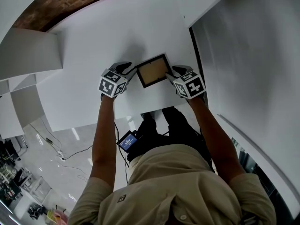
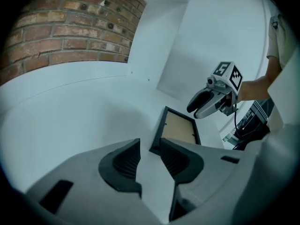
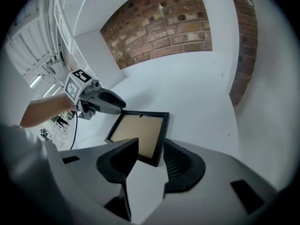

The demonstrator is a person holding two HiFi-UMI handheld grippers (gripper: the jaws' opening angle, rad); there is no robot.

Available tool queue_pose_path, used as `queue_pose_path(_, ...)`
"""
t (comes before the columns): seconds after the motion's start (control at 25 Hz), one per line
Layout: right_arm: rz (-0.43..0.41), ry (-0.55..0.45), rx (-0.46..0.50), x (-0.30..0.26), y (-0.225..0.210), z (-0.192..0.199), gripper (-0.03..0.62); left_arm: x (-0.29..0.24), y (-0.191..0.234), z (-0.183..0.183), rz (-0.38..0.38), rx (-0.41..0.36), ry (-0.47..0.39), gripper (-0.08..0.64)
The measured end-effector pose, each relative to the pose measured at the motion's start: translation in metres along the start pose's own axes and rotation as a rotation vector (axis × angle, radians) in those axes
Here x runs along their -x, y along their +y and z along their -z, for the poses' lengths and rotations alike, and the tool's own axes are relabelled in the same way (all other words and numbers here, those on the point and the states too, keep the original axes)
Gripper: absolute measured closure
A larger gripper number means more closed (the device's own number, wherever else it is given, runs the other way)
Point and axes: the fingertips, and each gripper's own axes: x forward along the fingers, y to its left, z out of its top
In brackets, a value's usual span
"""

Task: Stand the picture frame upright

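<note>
Picture frame (image 1: 152, 71): flat on the table (image 1: 89, 55), near its front edge, between both grippers.
Left gripper (image 2: 149, 146): fingers (image 2: 122, 165) apart, empty; the frame's corner is just ahead.
Right gripper (image 3: 150, 146): fingers (image 3: 183, 165) apart; the frame's near corner is between them, unclamped.

A white table (image 1: 93, 55) fills the middle of the head view and runs up toward 12 o'clock. A brick wall (image 1: 70, 3) curves behind it at 11 o'clock. A white panel (image 1: 253, 55) stands at 2 o'clock and a white box (image 1: 28, 53) at 9 o'clock. Just past the table's near edge, at 7 o'clock, is a small device (image 1: 127, 142) with a lit blue screen. A cable (image 1: 75, 153) lies across the glossy floor (image 1: 47, 149) at 8 o'clock.
</note>
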Motion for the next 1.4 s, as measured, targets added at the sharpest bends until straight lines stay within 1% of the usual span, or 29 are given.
queue_pose_path(0.16, 0.041, 0.053, -0.017, -0.019, -0.007, 0.013, 0.431, -0.009, -0.005, -0.003, 0.04, 0.003, 0.001, 0.445)
queue_pose_path(0.28, 0.043, 0.055, -0.041, -0.021, -0.011, 0.014, 0.471, -0.012, -0.01, -0.006, 0.061, 0.007, 0.001, 0.445)
queue_pose_path(0.32, 0.038, 0.056, -0.044, -0.02, -0.012, 0.014, 0.496, -0.012, -0.012, -0.006, 0.065, 0.006, 0.002, 0.445)
queue_pose_path(0.36, 0.032, 0.058, -0.042, -0.02, -0.012, 0.013, 0.517, -0.012, -0.013, -0.006, 0.068, 0.004, 0.001, 0.445)
queue_pose_path(0.44, 0.021, 0.056, -0.022, -0.019, -0.012, 0.01, 0.536, -0.011, -0.015, -0.01, 0.071, 0.0, -0.01, 0.445)
queue_pose_path(0.52, 0.021, 0.04, 0.022, -0.016, -0.012, 0.003, 0.545, -0.009, -0.015, -0.015, 0.076, -0.004, -0.031, 0.445)
queue_pose_path(0.72, 0.063, 0.002, 0.232, -0.003, -0.006, -0.019, 0.551, -0.005, -0.014, -0.028, 0.095, -0.044, -0.072, 0.445)
queue_pose_path(0.84, 0.091, -0.023, 0.377, 0.008, 0.002, -0.034, 0.551, 0.001, -0.016, -0.038, 0.108, -0.071, -0.116, 0.445)
queue_pose_path(1.04, 0.138, -0.073, 0.596, 0.023, 0.017, -0.05, 0.552, 0.01, -0.03, -0.048, 0.154, -0.124, -0.173, 0.444)
queue_pose_path(1.12, 0.153, -0.095, 0.679, 0.026, 0.023, -0.053, 0.552, 0.011, -0.035, -0.048, 0.174, -0.126, -0.189, 0.444)
queue_pose_path(1.24, 0.175, -0.129, 0.801, 0.031, 0.035, -0.057, 0.552, 0.014, -0.04, -0.047, 0.207, -0.108, -0.216, 0.443)
queue_pose_path(1.4, 0.204, -0.174, 0.931, 0.039, 0.051, -0.058, 0.552, 0.023, -0.05, -0.042, 0.254, -0.098, -0.244, 0.443)
